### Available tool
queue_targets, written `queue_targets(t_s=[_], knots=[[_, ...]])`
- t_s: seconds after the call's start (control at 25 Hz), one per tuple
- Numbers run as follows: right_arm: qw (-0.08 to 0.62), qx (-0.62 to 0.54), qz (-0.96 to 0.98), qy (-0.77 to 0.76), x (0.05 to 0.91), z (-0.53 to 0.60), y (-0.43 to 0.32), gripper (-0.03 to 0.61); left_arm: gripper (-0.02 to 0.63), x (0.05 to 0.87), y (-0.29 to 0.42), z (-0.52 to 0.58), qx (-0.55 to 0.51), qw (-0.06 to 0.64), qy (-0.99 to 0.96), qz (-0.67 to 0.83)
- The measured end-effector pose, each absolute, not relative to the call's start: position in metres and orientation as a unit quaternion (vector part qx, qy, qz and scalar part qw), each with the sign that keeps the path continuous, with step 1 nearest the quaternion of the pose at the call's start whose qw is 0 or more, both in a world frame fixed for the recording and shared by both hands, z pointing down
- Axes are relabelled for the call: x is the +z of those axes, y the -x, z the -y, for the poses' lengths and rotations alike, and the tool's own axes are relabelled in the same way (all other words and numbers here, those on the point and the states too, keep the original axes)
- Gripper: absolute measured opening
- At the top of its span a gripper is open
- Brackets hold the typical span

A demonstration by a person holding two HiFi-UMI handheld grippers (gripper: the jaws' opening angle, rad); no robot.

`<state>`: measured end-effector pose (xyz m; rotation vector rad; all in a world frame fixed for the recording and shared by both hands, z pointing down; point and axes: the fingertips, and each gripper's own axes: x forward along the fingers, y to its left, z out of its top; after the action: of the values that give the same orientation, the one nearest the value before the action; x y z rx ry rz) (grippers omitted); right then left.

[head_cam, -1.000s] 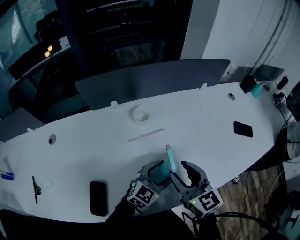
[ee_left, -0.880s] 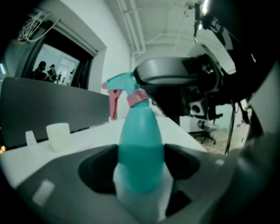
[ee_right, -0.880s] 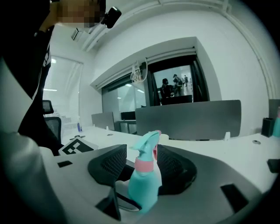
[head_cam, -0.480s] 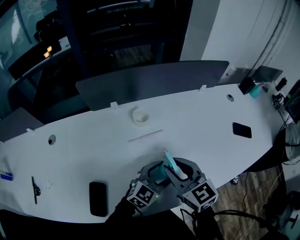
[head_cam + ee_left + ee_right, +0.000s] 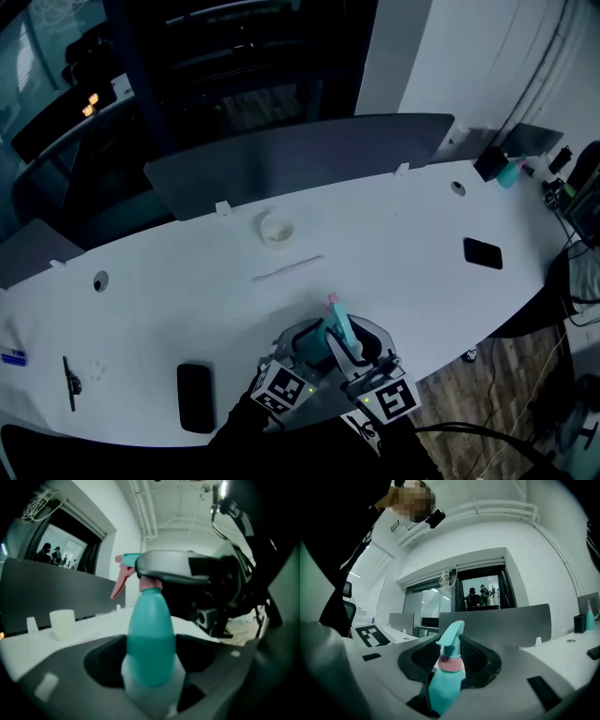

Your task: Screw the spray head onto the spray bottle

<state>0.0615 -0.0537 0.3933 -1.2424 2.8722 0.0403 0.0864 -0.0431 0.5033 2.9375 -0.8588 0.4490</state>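
Observation:
A teal spray bottle [image 5: 151, 644] stands between my left gripper's [image 5: 306, 344] jaws, which are shut on its body near the table's front edge. Its spray head [image 5: 337, 318] is teal with a pink collar [image 5: 451, 664] and a pink trigger [image 5: 121, 581]. In the head view my right gripper [image 5: 349, 345] sits close against the left one, shut on the spray head. In the left gripper view a right finger [image 5: 178, 569] lies across the head above the collar. Whether the head is threaded onto the neck is hidden.
On the white table [image 5: 403, 225], a white cup [image 5: 277, 228] and a thin white stick [image 5: 288, 272] lie beyond the grippers. One black phone [image 5: 194, 396] lies front left, another [image 5: 483, 253] to the right. A grey divider [image 5: 300, 159] runs along the far edge.
My right gripper, open to the right of the bottle a second ago, has moved left against the left gripper and closed on the spray head. The left gripper has stayed put.

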Motion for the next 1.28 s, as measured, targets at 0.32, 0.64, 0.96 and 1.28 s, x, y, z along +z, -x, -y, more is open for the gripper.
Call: queue_targets(t_s=[0.32, 0.64, 0.96, 1.28], knots=[[0.004, 0.033, -0.908, 0.417, 0.392, 0.050, -0.070, 0.133, 0.334, 0.503, -0.091, 0.043, 0.151, 0.019, -0.949, 0.276], [-0.048, 0.011, -0.906, 0.421, 0.400, 0.051, -0.067, 0.133, 0.334, 0.503, -0.089, 0.042, 0.151, 0.020, -0.950, 0.274], [-0.050, -0.101, -0.905, 0.411, 0.409, 0.056, -0.071, 0.156, 0.334, 0.504, -0.088, 0.041, 0.151, 0.020, -0.950, 0.274], [-0.055, -0.110, -0.917, 0.381, 0.405, 0.055, -0.067, 0.164, 0.334, 0.504, -0.088, 0.042, 0.150, 0.023, -0.950, 0.275]])
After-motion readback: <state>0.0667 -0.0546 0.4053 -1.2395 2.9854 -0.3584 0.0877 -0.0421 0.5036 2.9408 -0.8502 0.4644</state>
